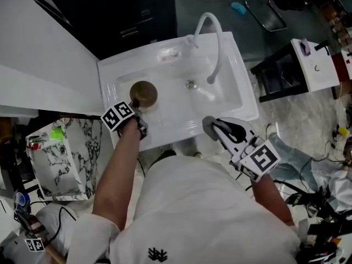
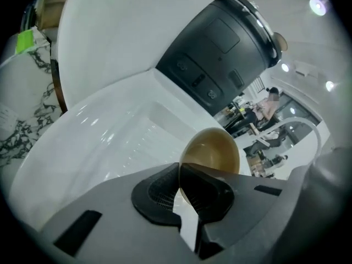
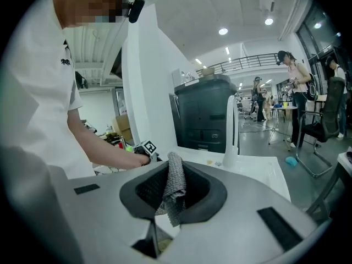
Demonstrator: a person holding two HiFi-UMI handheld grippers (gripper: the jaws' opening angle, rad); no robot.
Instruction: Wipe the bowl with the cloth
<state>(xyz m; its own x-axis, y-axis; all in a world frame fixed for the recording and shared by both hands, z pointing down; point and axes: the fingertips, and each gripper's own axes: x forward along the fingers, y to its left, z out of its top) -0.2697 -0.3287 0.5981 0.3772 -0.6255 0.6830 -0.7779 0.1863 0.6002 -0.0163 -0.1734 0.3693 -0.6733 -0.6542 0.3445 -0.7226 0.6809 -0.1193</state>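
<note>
**While both tongs are loaded, the wiping itself has not begun**

Although the bowl (image 1: pixel 143 94) and the cloth (image 1: pixel 207 124) are each in a grip, the two are well apart, so I judge only the pick-up stage to be done. The left tongs (image 1: pixel 133 110) are closed on the near rim of the brown bowl, which sits in the left part of the white sink (image 1: pixel 231 65). The right tongs (image 1: pixel 212 128) are clamped on the grey cloth and hang over the sink's near edge, off to the right. What remains is everything that counts. The cloth has to be brought to the bowl and rubbed over it, probably inside first, since that face is turned up.

The head view alone gives the layout: bowl left, tap (image 1: pixel 214 43) at the back, cloth right, and a gap between the two.

The left gripper view adds what the head view hides under the marker cube. There the bowl (image 2: pixel 212 150) is tipped with its hollow towards the camera, and its rim is pinched between the pads of the left tongs (image 2: pixel 180 172).

The right gripper view shows the cloth (image 3: pixel 175 188) as a knitted strip squeezed between the pads of the right tongs (image 3: pixel 173 194), with its end drooping below. Beyond it is the left tongs' cube (image 3: pixel 146 147), but the bowl cannot be made out there.
</note>
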